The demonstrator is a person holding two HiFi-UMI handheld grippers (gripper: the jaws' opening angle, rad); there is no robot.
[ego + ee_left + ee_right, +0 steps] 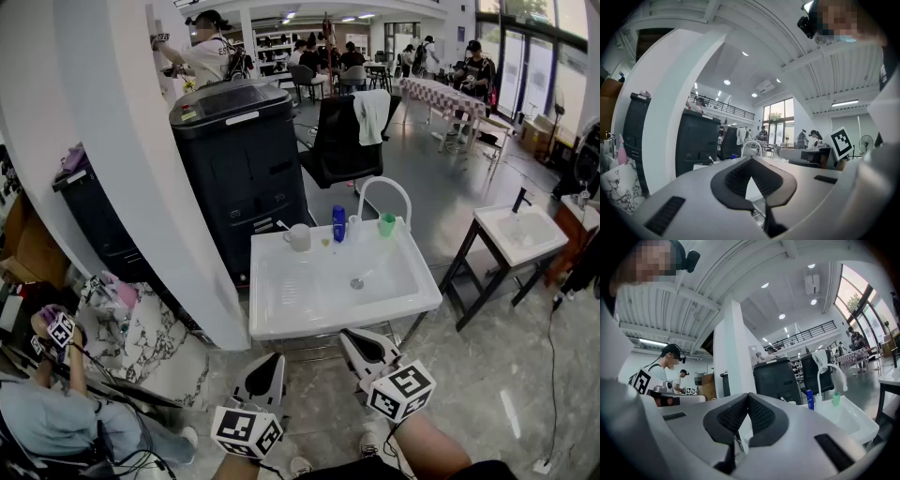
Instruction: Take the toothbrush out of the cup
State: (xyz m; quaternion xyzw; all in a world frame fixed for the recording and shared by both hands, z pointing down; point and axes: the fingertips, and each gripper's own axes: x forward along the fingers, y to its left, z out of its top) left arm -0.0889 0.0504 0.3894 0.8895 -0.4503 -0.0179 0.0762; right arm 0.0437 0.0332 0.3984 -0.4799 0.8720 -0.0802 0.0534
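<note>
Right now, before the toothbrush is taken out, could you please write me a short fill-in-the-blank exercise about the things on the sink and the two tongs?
1. The cup that holds the toothbrush is ___ in colour.
2. The tall bottle near it is ___.
3. In the head view, the green cup stands to the ___ of that bottle.
4. The left tongs and the right tongs are both ___ and hold nothing.

Missing words: white; blue; right; shut.
</note>
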